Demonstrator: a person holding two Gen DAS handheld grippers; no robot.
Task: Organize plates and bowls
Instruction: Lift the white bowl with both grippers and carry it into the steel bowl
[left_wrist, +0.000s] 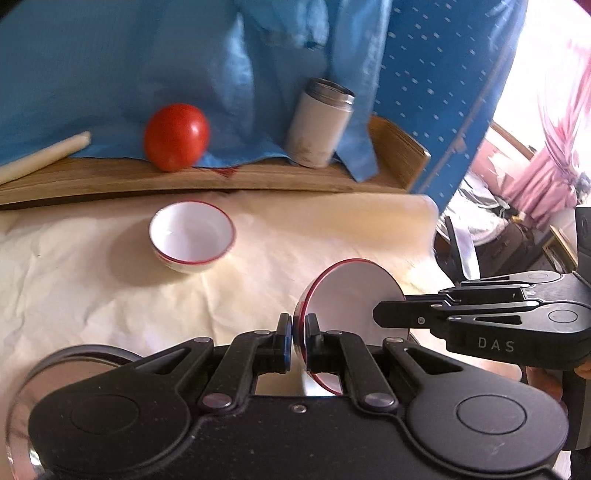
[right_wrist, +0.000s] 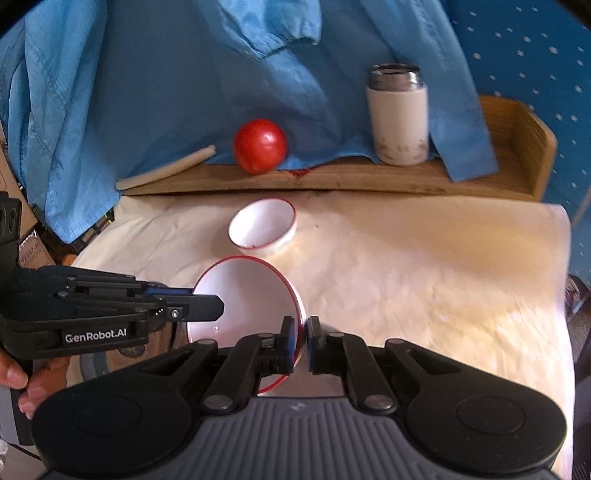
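A white red-rimmed bowl (left_wrist: 351, 299) (right_wrist: 247, 299) is held tilted above the cream cloth, between both grippers. My left gripper (left_wrist: 298, 328) is shut on its rim. My right gripper (right_wrist: 301, 332) is shut on the opposite rim; it shows from the side in the left wrist view (left_wrist: 380, 314), and the left gripper shows in the right wrist view (right_wrist: 218, 306). A second white red-rimmed bowl (left_wrist: 192, 236) (right_wrist: 263, 227) stands upright on the cloth farther back. A shiny metal plate (left_wrist: 33, 391) lies at the lower left, partly hidden by my left gripper.
A wooden tray (left_wrist: 221, 181) (right_wrist: 406, 177) at the back holds a red tomato (left_wrist: 176, 137) (right_wrist: 260, 146), a white steel-topped canister (left_wrist: 321, 123) (right_wrist: 399, 114) and a pale stick (left_wrist: 40, 157) (right_wrist: 166, 168). Blue fabric (right_wrist: 147, 74) hangs behind.
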